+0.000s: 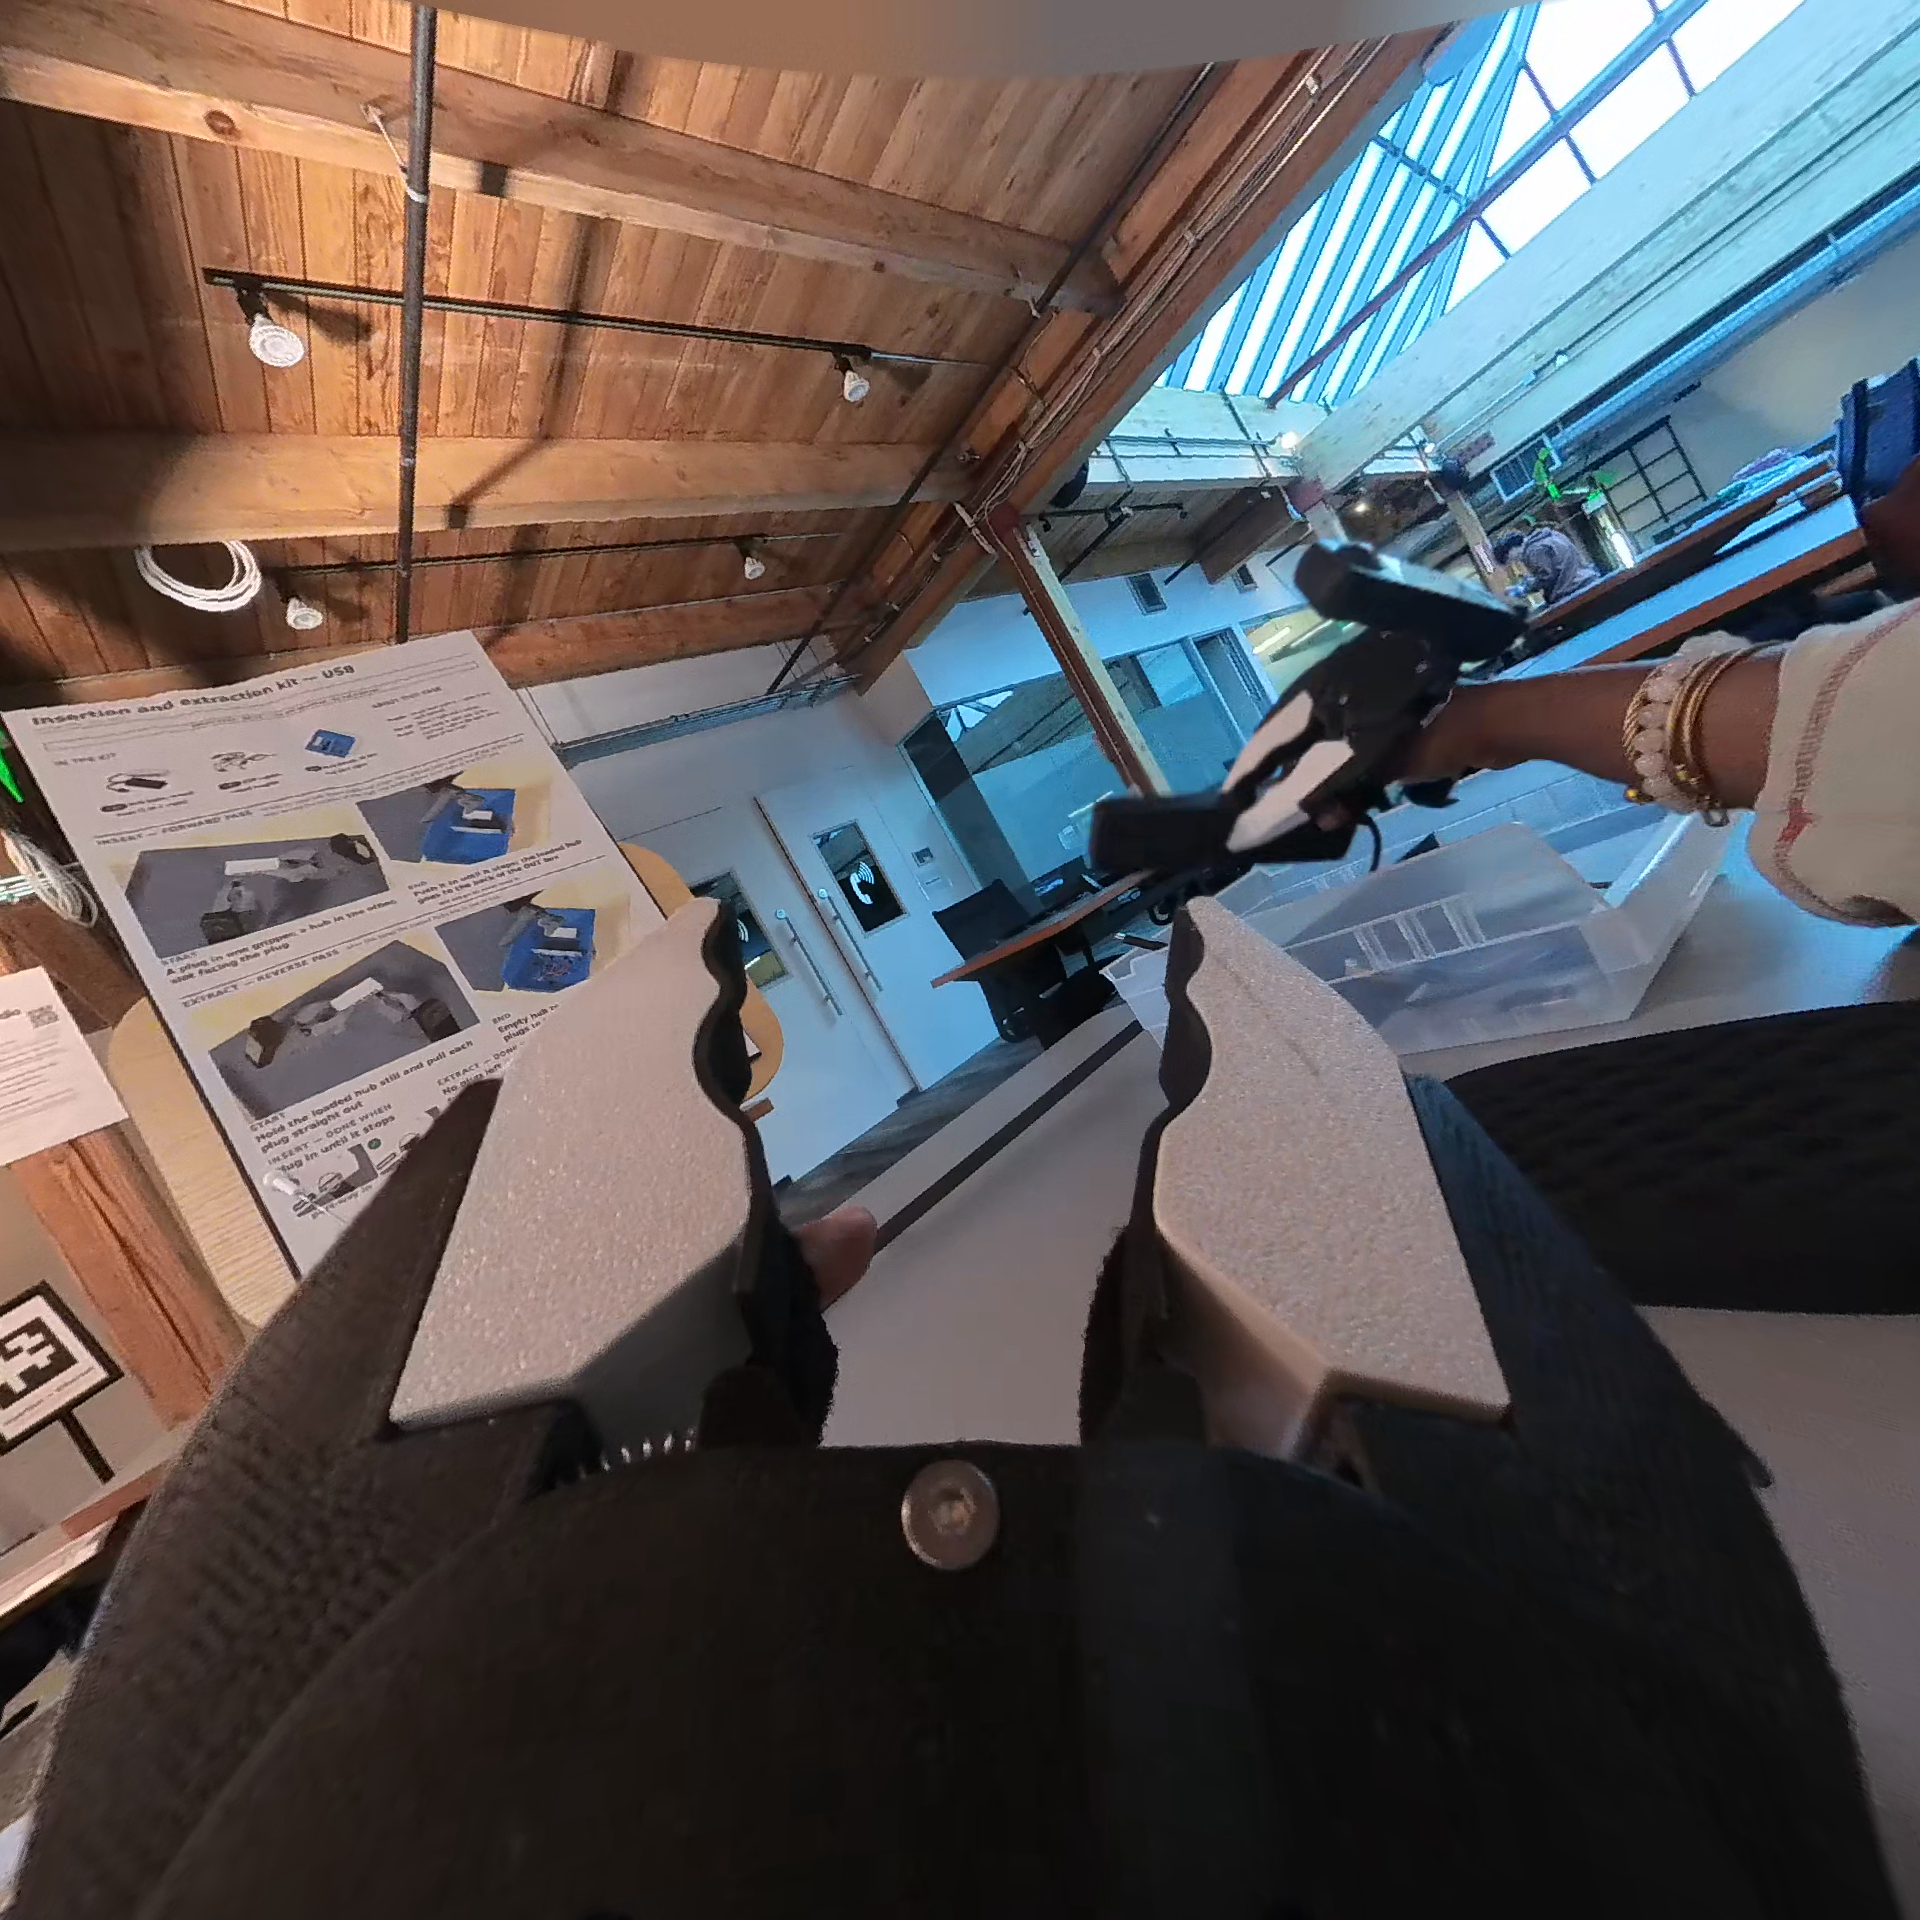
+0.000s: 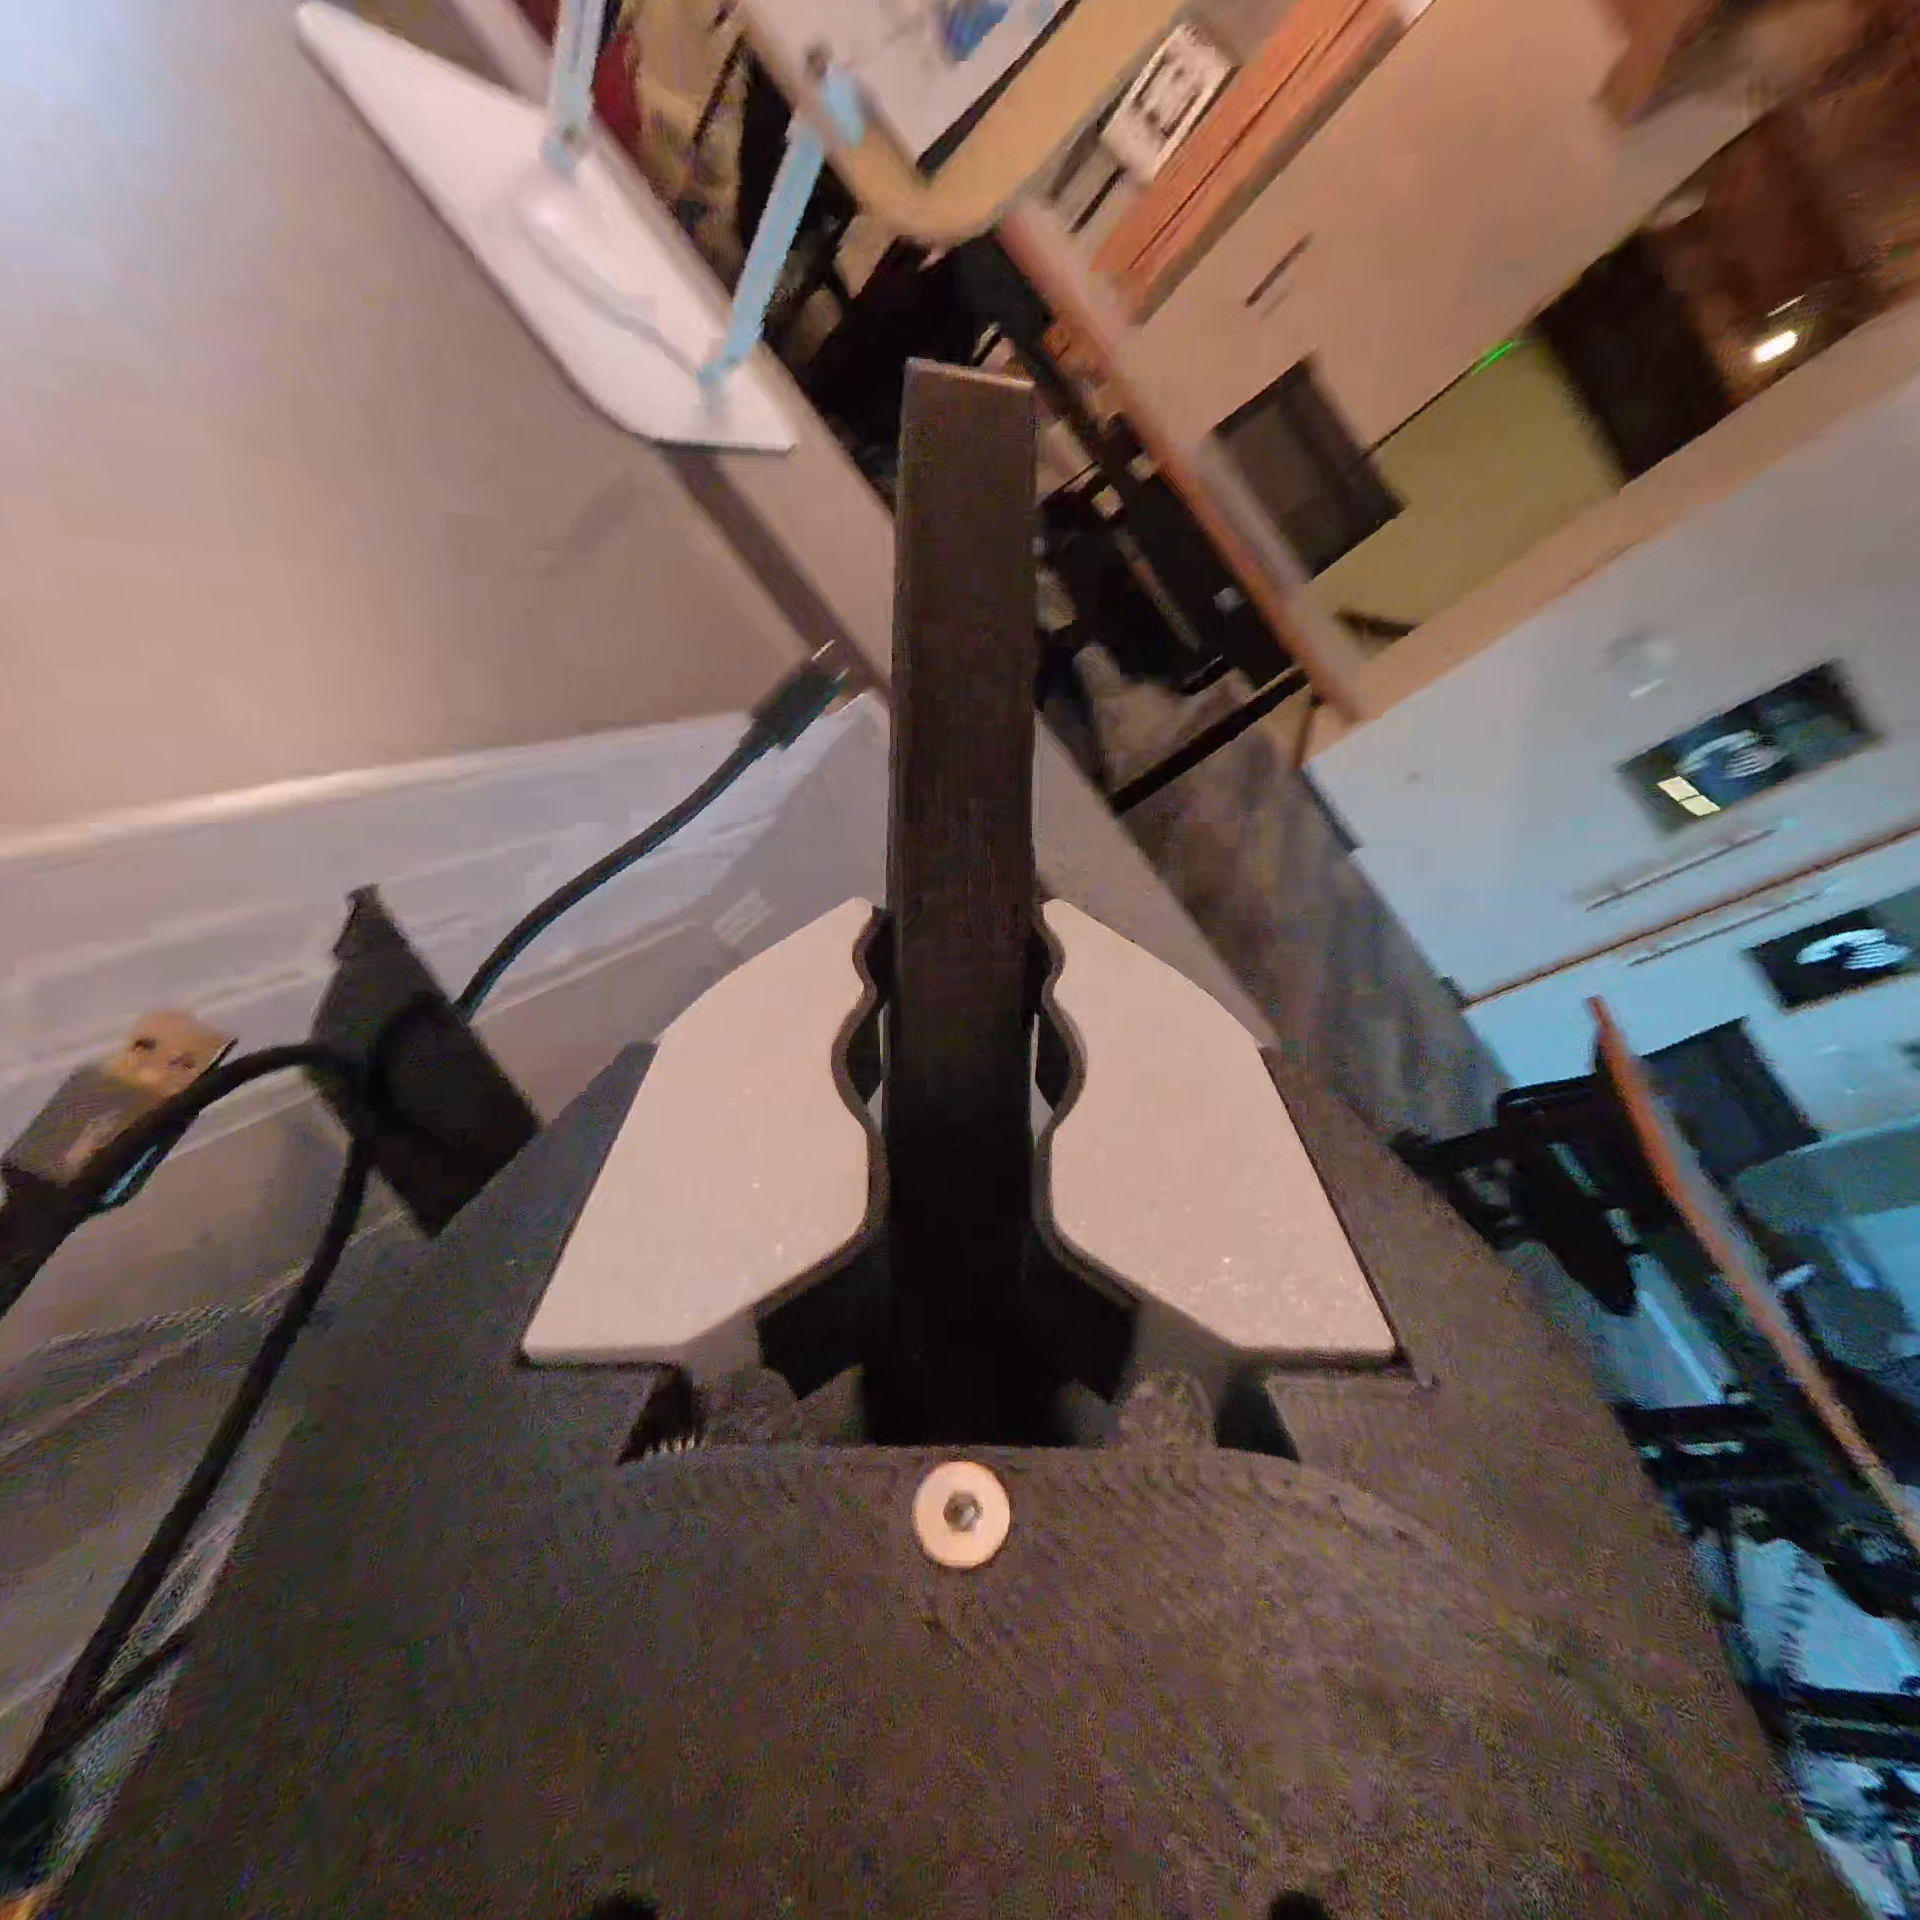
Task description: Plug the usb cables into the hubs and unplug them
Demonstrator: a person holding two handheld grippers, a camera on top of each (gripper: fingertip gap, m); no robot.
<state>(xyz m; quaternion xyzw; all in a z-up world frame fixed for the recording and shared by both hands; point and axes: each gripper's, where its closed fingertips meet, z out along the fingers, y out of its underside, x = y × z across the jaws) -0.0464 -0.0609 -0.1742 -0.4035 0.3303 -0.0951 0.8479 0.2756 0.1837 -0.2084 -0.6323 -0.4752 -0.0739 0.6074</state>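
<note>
While the left gripper [image 1: 951,925] tilts up toward the ceiling, its grey fingers [image 1: 613,1164] stand spread wide with nothing between them; a fingertip of the person's hand [image 1: 836,1252] shows low in the gap.

At 2 o'clock in the left wrist view, the right gripper [image 1: 1226,821] is held out in the air by a forearm [image 1: 1558,717] with gold and bead bangles [image 1: 1678,732], coming in from 3 o'clock. It points toward 8 o'clock, well apart from the left gripper.

Right wrist view: right gripper [image 2: 958,935] pinches a dark slab, the hub [image 2: 964,727], between its grey pads [image 2: 727,1153]. Hub's long axis runs along the fingers, free end sticking out toward 12 o'clock, past the tips. Flat, matte black, narrow edge to camera; ports not visible.

At 9 o'clock, black usb cables [image 2: 613,862] hang loose. A silver-tipped plug [image 2: 156,1049] points toward 1 o'clock, and a small dark plug [image 2: 795,696] at 11 o'clock points up-right. A black block [image 2: 416,1081] sits on the cables at 9 o'clock; blurred, kind unclear.

Clear plastic bin [image 1: 1455,935] lies on the grey table [image 1: 1039,1299] at 3 o'clock in the left view. Instruction poster [image 1: 312,914] at 9 o'clock.
</note>
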